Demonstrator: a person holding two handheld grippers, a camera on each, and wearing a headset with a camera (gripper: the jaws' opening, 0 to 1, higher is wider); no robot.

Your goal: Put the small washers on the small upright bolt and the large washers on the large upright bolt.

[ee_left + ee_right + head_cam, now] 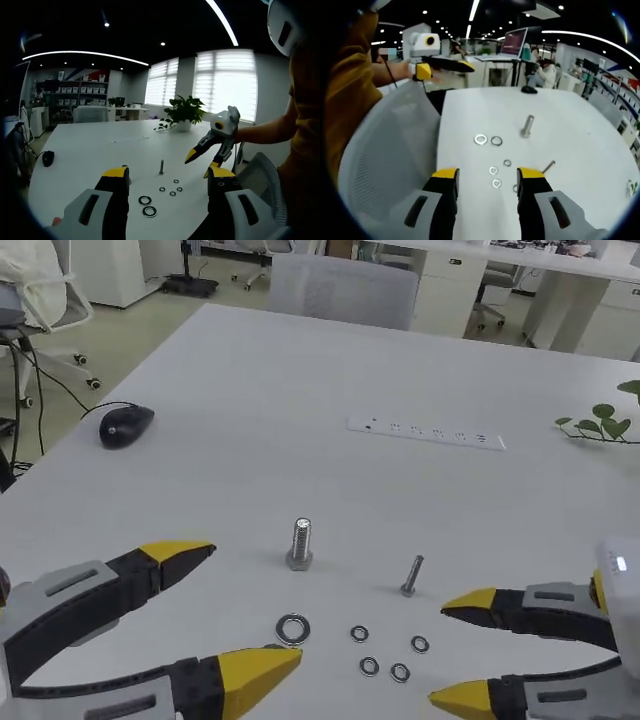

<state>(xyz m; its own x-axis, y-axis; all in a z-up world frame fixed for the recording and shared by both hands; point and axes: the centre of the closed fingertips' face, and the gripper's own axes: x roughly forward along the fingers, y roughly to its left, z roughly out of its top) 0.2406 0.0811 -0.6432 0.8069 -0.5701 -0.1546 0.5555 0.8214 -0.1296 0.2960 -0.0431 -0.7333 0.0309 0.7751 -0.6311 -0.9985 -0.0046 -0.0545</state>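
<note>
The large bolt (301,543) and the small bolt (412,576) stand upright on the white table (250,390). In front of them lie a large washer (292,628) and several small washers (369,666). My left gripper (250,605) is open at the lower left, its lower jaw beside the large washer. At the lower right my right gripper (440,654) is open next to the small washers. The left gripper view has the small bolt (161,166), two large washers (145,200) and the right gripper (197,167). Ahead of the right gripper's (487,175) jaws are the large bolt (527,125) and small washers (493,170).
A black mouse (126,425) lies at the far left of the table. A white power strip (425,432) is at the back, a plant sprig (600,425) at the right edge. A grey mesh chair (385,150) stands at the near table edge.
</note>
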